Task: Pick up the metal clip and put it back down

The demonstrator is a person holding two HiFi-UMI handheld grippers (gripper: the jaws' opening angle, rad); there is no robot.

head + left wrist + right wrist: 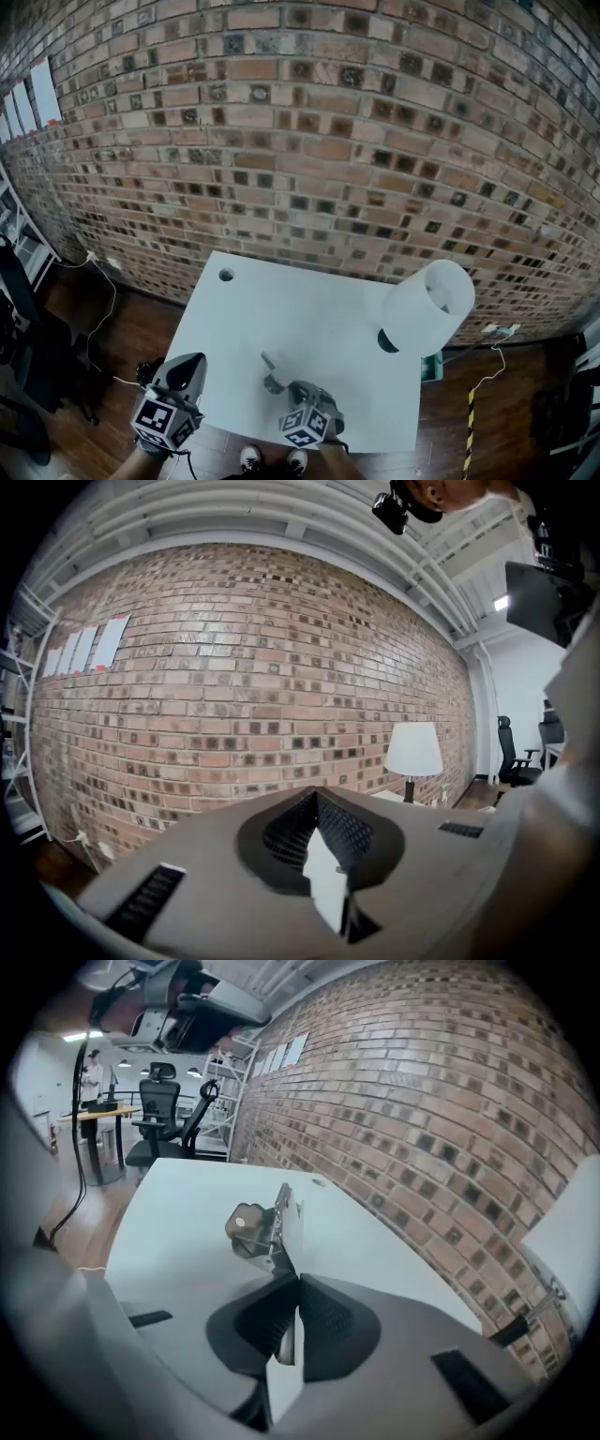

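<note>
As we look down past the marker cubes, the right tool (298,1283) is pinched almost fully closed on the metal clip (261,1227). Its pads nip one end of the lever, so the sprung body sticks out ahead of the tips. That's a sensible hold, I'd say, because it leaves the clip's underside free to meet the surface first. The tool is pitched downward and the clip sits low over the near part of the white bench (309,309), close to the front edge. Whether metal is touching the top, I can't tell from any view. On the other side, the left tool (193,360) waits by the bench's near left corner, tips drawn together on nothing, pointing roughly level toward the wall. It looks parked out of the way, since this is a one-handed job. My read is that we're in the put-it-back half of the task. What's called for is a gentle settle before the pads let go, or that springy clip may tip or skid. Further out there's a cable hole (226,275) near the far left corner and a white-shaded lamp (428,305) at the far right, well clear of the action. Behind it all stands the brick wall (309,141).
</note>
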